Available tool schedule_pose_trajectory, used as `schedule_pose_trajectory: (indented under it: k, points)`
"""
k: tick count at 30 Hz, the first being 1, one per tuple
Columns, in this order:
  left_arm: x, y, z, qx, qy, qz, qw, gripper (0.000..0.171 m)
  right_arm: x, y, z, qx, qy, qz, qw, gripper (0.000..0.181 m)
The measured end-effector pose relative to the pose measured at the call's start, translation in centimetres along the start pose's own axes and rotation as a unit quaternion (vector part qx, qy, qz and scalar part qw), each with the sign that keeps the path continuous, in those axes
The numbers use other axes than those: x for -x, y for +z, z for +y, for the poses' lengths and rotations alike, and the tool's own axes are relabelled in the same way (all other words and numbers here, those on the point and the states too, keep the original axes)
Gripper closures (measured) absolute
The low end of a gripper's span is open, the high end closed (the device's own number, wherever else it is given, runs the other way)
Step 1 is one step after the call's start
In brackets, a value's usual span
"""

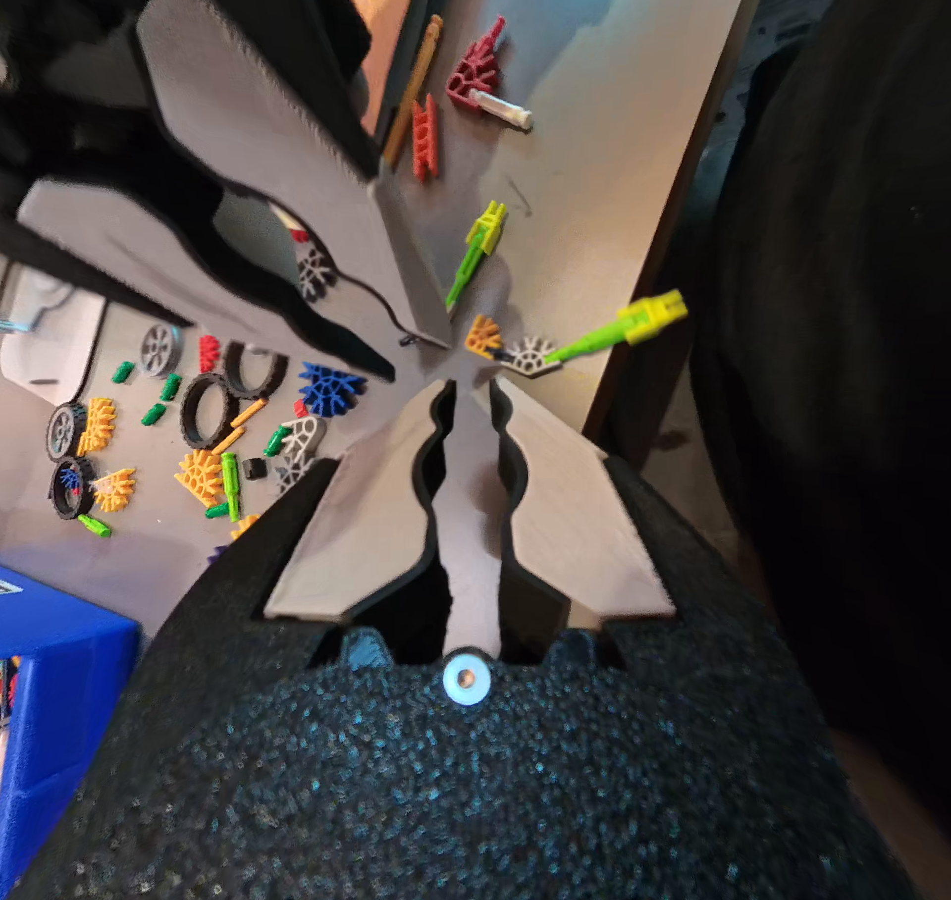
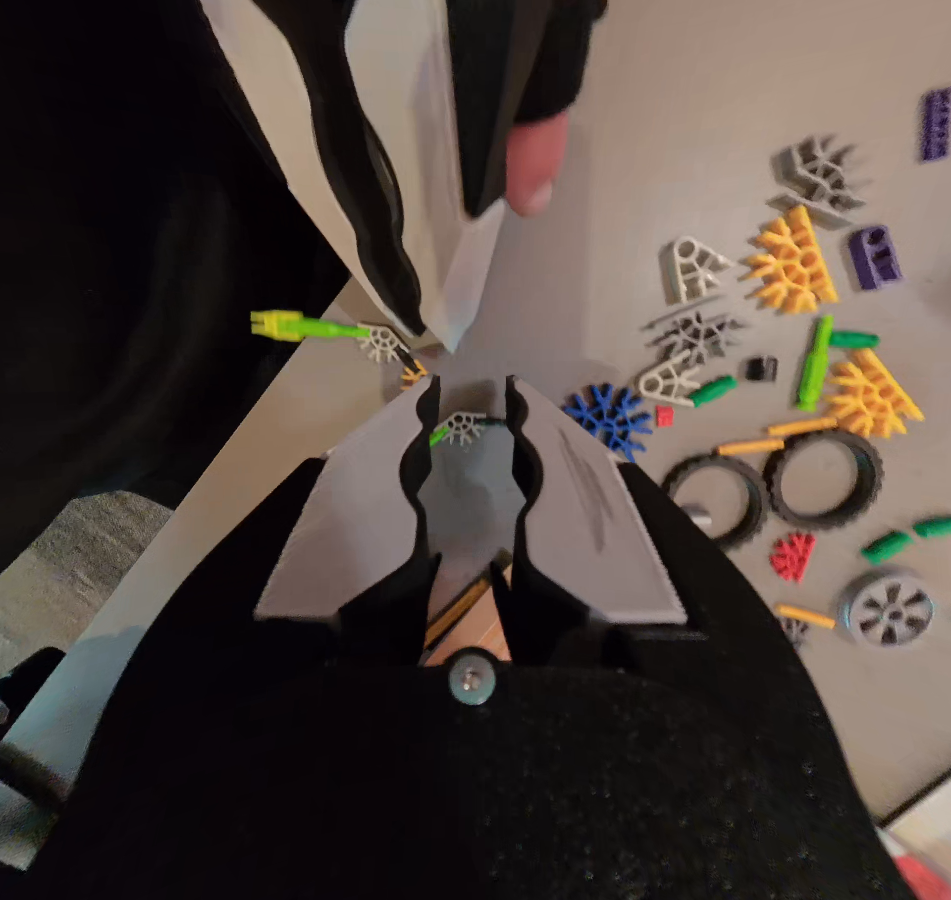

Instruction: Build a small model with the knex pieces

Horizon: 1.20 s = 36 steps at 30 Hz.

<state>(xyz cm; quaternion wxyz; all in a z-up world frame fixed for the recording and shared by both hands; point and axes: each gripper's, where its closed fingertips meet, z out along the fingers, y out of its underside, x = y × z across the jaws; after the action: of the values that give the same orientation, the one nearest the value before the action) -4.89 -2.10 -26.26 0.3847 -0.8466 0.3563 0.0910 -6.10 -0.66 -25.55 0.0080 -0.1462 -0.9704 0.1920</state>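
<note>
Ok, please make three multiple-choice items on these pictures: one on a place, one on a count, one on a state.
1. Where is the blue connector?
A. on the table, beside a finger of the right gripper
B. inside a tyre
C. on a box

2. How many empty black tyres show in the right wrist view?
A. one
B. two
C. four

3. How are the right gripper's fingers?
A. shut on a green rod
B. shut on a tyre
C. open

Key:
1 A: it lies flat on the table just right of the finger.
2 B: two bare rings lie side by side.
3 C: a grey connector shows in the gap between them.
</note>
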Motion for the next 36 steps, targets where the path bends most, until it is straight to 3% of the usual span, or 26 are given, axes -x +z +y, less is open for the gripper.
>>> schedule_pose_trajectory:
  k: [8,13,18,20,29,32,36]
  points:
    - [-0.8,-1.3,-0.4,-0.026,-0.022,0.005,0.999,0.159,1.9,-2.0,2.6,-0.003,0.068,0.075,0.995,0.157]
    - [-2.1,-2.2,-2.5,-0.077,-0.001,0.028,0.997,0.159,3.5,-1.2,3.0,-0.028,0.122,0.115,0.985,0.157]
    - [-3.1,0.0,-1.4,-0.024,0.03,0.045,0.998,0.167,2.8,0.2,3.3,-0.054,0.169,0.145,0.973,0.165]
    - [-2.7,0.1,-1.3,-0.024,0.01,0.042,0.999,0.167,2.5,0.2,3.6,-0.048,0.174,0.157,0.971,0.175]
    - [0.1,0.2,0.6,0.006,-0.061,-0.023,0.998,0.167,1.7,-0.6,4.5,-0.077,0.216,0.174,0.958,0.177]
    - [0.8,0.3,0.8,0.006,-0.09,-0.035,0.995,0.166,1.8,-1.1,4.0,-0.116,0.236,0.17,0.95,0.177]
    - [2.7,-0.8,-0.5,-0.038,-0.082,-0.083,0.993,0.152,2.1,-2.1,2.8,-0.187,0.257,0.145,0.937,0.176]
